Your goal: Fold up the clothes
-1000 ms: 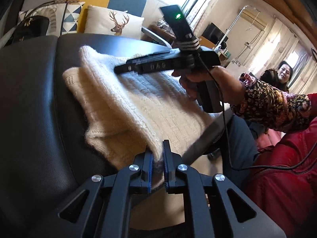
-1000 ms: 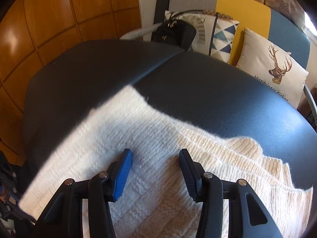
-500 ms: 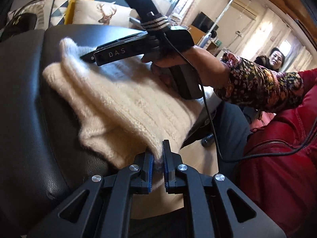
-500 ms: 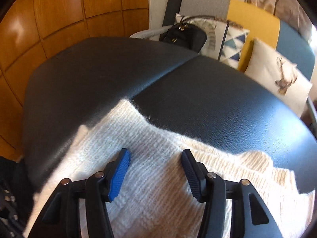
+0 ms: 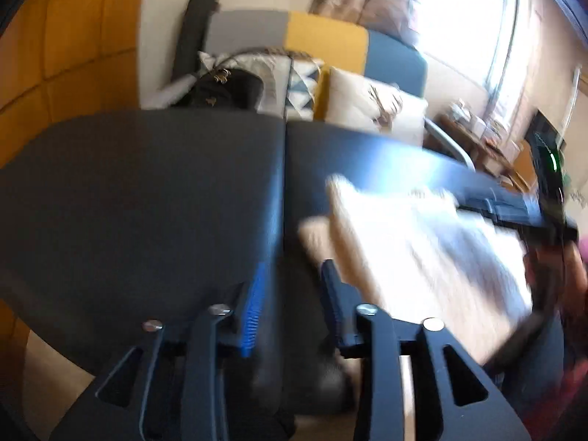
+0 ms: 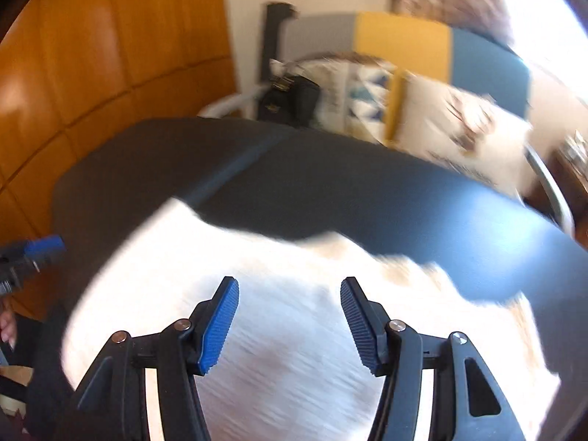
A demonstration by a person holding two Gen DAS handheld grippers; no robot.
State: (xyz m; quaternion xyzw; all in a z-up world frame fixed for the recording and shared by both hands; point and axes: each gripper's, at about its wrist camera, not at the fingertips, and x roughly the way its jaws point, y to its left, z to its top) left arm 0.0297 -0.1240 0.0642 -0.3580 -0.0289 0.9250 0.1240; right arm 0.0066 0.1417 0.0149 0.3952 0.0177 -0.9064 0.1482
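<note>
The left gripper (image 5: 292,303) has just opened, nothing between its fingers, left of the cream sweater (image 5: 422,253). The right gripper (image 6: 290,321) hovers released over it on the black table (image 6: 330,183)

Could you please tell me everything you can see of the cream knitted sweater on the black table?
The cream knitted sweater looks soft, woolly and ribbed, though blur and glare wash out most detail. It lies folded in layers on the black padded table, near the seam between the table's two halves. The right gripper hovers over it with jaws open, gripping nothing. The left gripper, jaws just opened, stands beside its edge; nothing is between the pads.
</note>
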